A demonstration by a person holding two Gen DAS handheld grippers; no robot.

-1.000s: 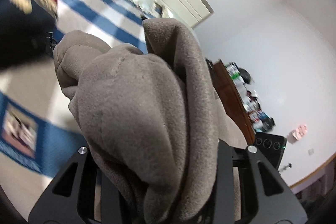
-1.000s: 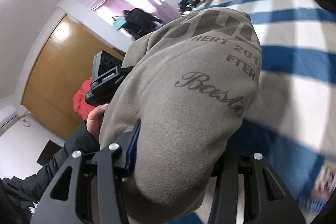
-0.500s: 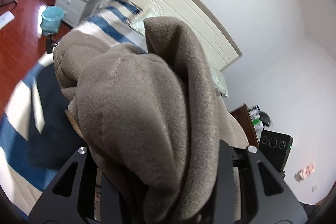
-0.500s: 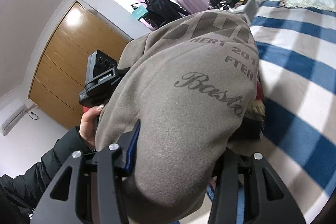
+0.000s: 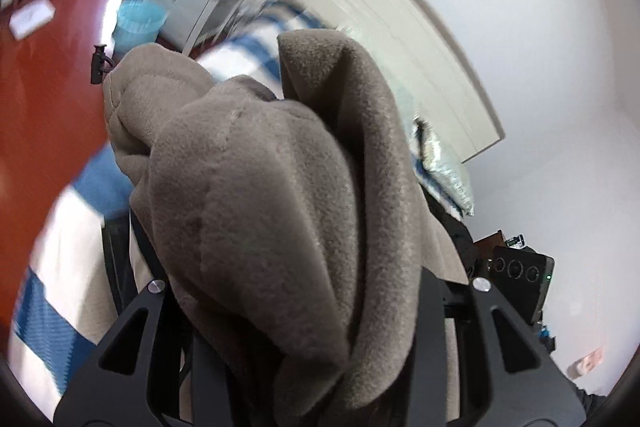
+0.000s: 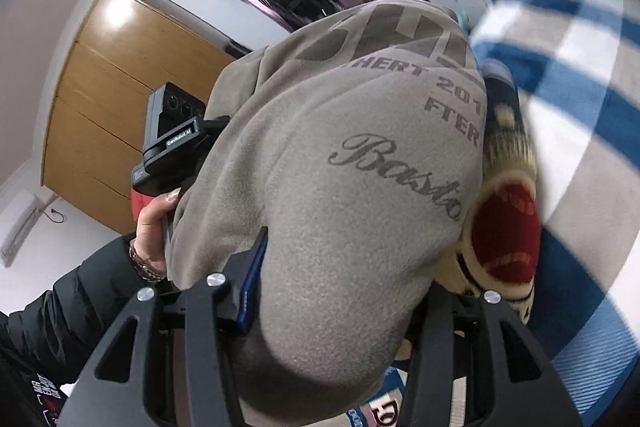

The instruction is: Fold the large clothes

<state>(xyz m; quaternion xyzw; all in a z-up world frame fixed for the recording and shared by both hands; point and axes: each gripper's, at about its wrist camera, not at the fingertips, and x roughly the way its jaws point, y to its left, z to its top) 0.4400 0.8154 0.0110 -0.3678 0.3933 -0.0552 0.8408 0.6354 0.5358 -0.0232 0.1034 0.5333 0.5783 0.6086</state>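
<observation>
Both grippers clamped on one grey fleece garment [image 5: 280,195].
Left gripper [image 5: 304,339] and right gripper [image 6: 340,315] — jaws part-way closed, each pinching bunched fleece — hold it above the blue-striped bed [image 6: 580,75].

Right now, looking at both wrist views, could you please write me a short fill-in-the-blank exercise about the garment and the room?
1. Both tongs, left tongs and right tongs, are shut on the same ____ fleece garment.
2. The script word printed on the garment starts with the letter ____.
3. The bedcover has white and ____ stripes.
4. Beside the white nightstand stands a light blue ____ on the red floor.

Missing words: grey; B; blue; bin
</observation>
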